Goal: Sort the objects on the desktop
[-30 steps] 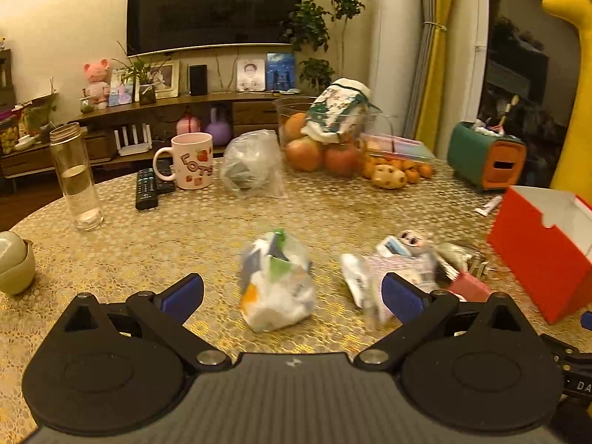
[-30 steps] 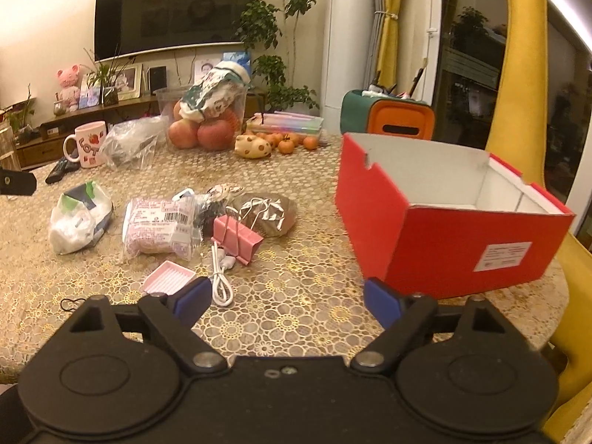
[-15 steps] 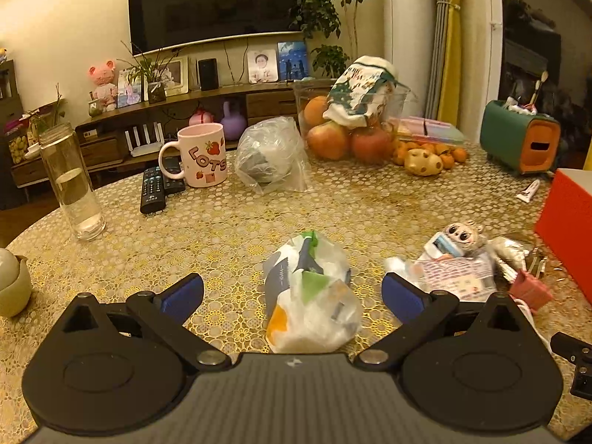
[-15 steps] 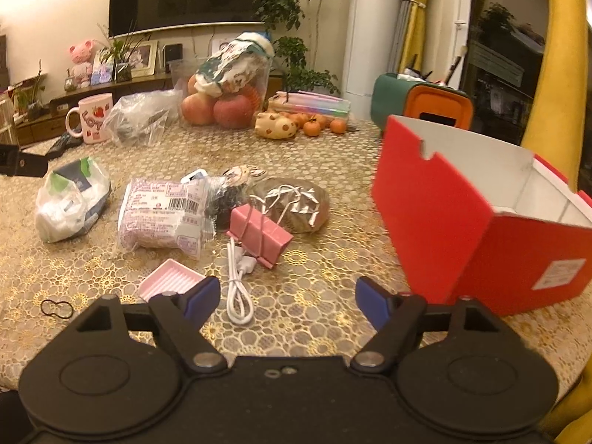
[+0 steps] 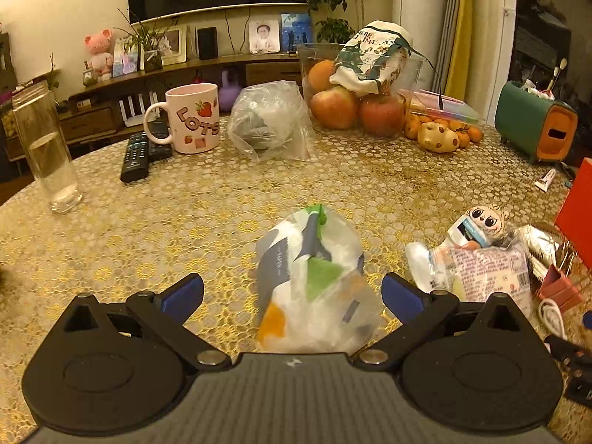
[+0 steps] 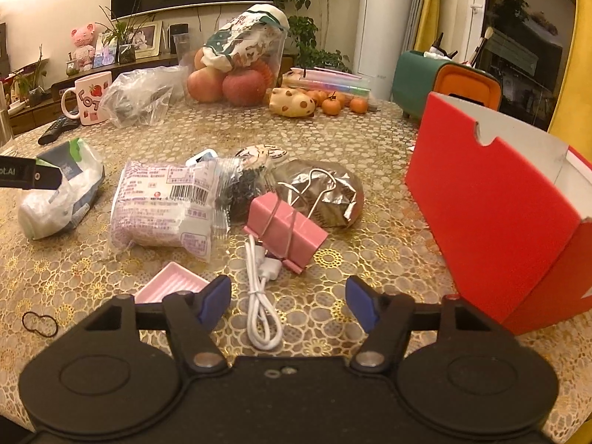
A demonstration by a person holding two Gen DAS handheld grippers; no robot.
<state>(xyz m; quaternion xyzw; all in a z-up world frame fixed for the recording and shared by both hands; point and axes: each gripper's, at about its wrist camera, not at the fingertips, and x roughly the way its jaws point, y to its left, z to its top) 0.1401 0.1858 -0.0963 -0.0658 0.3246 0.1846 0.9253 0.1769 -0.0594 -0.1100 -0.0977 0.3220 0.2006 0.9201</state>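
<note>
The left gripper (image 5: 292,294) stands wide open around a clear plastic bag of packets (image 5: 314,285) lying on the gold lace tablecloth (image 5: 185,222), its pads clear of the bag. The right gripper (image 6: 286,305) is open too, its jaws having just been closing, with a coiled white cable (image 6: 262,296) between them, untouched. A pink binder clip (image 6: 285,229) lies just beyond, the red box (image 6: 492,222) to the right.

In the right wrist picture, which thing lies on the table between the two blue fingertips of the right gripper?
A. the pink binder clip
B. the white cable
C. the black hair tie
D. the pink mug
B: the coiled white cable lies between the open tips of the right gripper, while the pink binder clip lies farther ahead and the black hair tie is off to the left.
</note>
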